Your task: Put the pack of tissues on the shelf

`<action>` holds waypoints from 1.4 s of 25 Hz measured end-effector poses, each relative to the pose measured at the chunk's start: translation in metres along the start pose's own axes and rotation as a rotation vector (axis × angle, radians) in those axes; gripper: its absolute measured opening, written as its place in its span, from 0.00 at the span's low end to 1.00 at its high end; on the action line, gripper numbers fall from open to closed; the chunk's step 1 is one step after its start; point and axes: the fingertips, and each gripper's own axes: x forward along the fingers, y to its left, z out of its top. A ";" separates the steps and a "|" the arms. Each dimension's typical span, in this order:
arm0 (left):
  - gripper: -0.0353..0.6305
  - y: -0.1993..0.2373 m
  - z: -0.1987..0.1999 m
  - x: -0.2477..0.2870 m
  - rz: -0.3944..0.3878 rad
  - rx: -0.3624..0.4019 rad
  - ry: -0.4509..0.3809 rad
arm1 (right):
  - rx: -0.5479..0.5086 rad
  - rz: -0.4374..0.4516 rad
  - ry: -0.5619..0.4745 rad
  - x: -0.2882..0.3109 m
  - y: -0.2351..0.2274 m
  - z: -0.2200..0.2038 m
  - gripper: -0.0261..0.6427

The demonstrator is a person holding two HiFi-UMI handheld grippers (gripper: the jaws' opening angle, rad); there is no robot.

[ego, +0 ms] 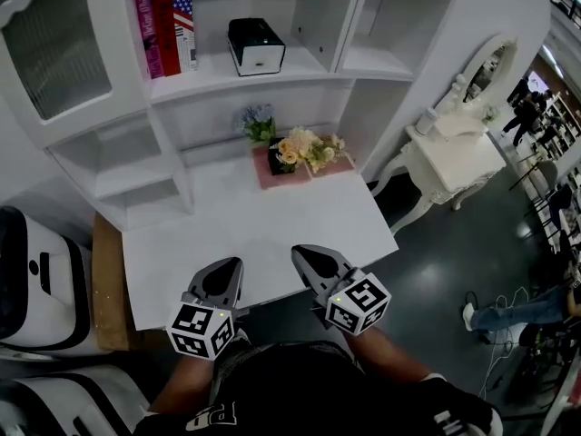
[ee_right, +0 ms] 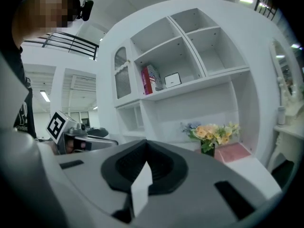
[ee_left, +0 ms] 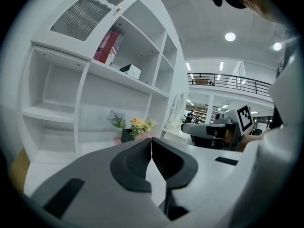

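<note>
Head view: left gripper (ego: 229, 269) and right gripper (ego: 304, 256) sit side by side over the near edge of the white table (ego: 254, 221), well apart from the shelf (ego: 218, 80). Left gripper view: jaws closed tip to tip, nothing between them. Right gripper view: jaws closed too, empty. Pack of tissues (ego: 255, 45) lies on the shelf board, just right of the upright books (ego: 165, 21). Flower bouquet (ego: 307, 149) rests on a pink mat (ego: 269, 176) at the table's far side

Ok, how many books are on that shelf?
3, upright side by side left of the tissue pack: pink book, red book, flag-patterned book. More may be hidden.
</note>
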 end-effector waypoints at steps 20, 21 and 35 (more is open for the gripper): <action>0.08 -0.114 -0.035 -0.024 0.120 0.009 -0.013 | -0.015 0.148 0.015 -0.111 0.010 -0.027 0.05; 0.08 -0.118 -0.037 -0.025 0.121 0.012 -0.012 | -0.014 0.149 0.012 -0.114 0.010 -0.028 0.05; 0.08 -0.143 -0.040 -0.031 0.130 0.044 -0.004 | 0.001 0.164 -0.020 -0.133 0.014 -0.030 0.05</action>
